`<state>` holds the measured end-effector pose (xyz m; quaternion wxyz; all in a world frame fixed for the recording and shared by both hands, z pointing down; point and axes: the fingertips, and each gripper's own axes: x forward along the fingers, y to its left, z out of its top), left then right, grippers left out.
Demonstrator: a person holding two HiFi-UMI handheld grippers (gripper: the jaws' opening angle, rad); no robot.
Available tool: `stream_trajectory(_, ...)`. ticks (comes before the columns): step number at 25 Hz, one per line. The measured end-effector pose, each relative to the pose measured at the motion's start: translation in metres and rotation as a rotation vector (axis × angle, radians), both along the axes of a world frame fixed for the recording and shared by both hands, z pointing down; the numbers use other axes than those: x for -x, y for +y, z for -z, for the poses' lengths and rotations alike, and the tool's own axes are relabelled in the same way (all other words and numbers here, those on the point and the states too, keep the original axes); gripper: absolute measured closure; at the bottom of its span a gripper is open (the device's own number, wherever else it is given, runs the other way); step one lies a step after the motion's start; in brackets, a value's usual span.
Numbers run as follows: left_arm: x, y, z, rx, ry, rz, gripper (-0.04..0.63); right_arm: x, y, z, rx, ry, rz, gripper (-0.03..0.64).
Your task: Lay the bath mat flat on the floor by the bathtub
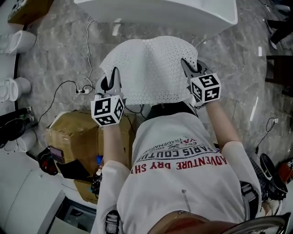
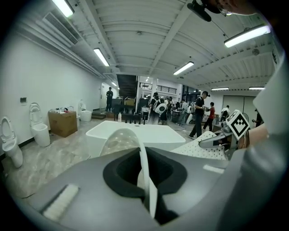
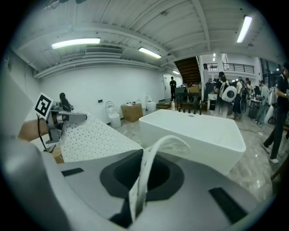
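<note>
Here bath mat (image 1: 149,68), seemingly airborne, clenched in left tool (image 1: 111,77) and right tool (image 1: 189,67).

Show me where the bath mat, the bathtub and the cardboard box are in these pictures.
bath mat (image 1: 151,68): head view, middle of its perforated white surface.
bathtub (image 1: 151,13): head view, its near white wall.
cardboard box (image 1: 73,132): head view, its top face.

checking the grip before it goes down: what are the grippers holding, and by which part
The white bath mat. The left gripper is shut on its left edge, the right gripper on its right edge, so it hangs spread between them.
</note>
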<state>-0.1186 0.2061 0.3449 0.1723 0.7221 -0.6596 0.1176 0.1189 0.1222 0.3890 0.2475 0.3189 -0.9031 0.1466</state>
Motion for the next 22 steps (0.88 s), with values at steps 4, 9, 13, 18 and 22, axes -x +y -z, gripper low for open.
stream_trajectory(4, 0.009, -0.057, -0.025, 0.042, 0.004, -0.012, 0.577, 0.011, -0.053, -0.026, 0.038, 0.013, -0.003, 0.598)
stream_trajectory(9, 0.023, -0.131, -0.055, 0.1, 0.008, -0.025, 0.577, 0.022, -0.124, -0.06, 0.094, 0.04, -0.007, 0.598)
stream_trajectory(13, 0.039, -0.181, -0.085, 0.149, 0.012, -0.029, 0.577, 0.03, -0.169, -0.086, 0.145, 0.053, -0.026, 0.598)
stream_trajectory(18, 0.057, -0.244, -0.133, 0.21, 0.041, -0.017, 0.577, 0.039, -0.22, -0.129, 0.176, 0.099, -0.052, 0.598)
stream_trajectory(22, 0.065, -0.281, -0.186, 0.266, 0.025, -0.075, 0.577, 0.043, -0.249, -0.171, 0.202, 0.135, -0.086, 0.598)
